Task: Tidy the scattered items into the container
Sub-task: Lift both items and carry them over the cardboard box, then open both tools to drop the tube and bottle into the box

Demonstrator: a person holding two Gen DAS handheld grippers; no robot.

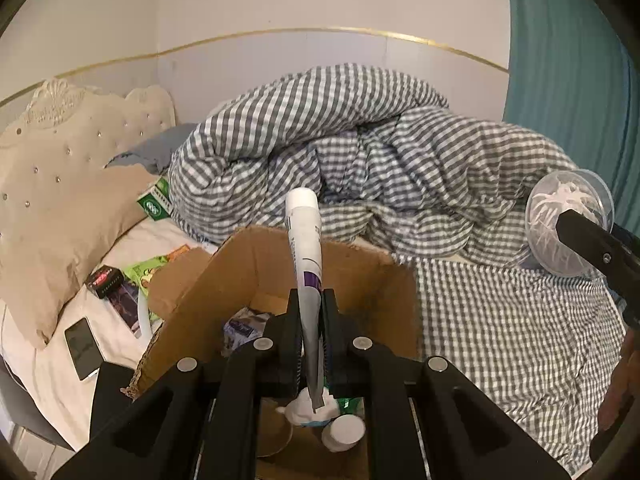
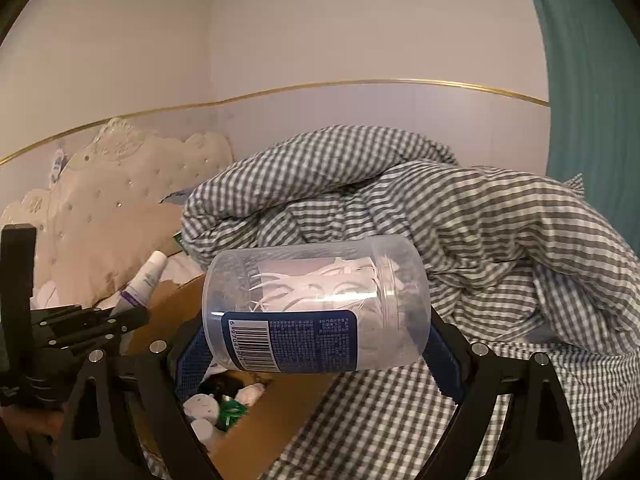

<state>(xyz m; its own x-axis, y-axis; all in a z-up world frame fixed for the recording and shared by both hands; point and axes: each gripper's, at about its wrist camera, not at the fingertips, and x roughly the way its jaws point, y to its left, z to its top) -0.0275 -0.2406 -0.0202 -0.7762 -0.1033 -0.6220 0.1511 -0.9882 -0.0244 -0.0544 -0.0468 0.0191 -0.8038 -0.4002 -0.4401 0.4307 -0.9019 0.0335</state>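
A white tube with a purple band point(image 1: 306, 240) stands upright between the pads of my left gripper point(image 1: 312, 300), which is shut on its lower part above the open cardboard box point(image 1: 360, 276). The same tube point(image 2: 146, 280) and left gripper point(image 2: 132, 312) show at the left of the right wrist view. My right gripper point(image 2: 316, 342) is shut on a clear plastic jar of white floss picks point(image 2: 316, 308), which lies sideways between the blue pads, above the box's right side point(image 2: 280, 408). The jar point(image 1: 568, 220) also appears at the right of the left wrist view.
The box holds white caps point(image 1: 344, 432), a small packet point(image 1: 244, 328) and green bits. On the sheet to its left lie a phone point(image 1: 82, 348), a black box point(image 1: 106, 280) and a green carton point(image 1: 154, 204). A bunched checked duvet point(image 1: 360, 140) fills the back, and a pillow point(image 1: 60, 208) lies at the left.
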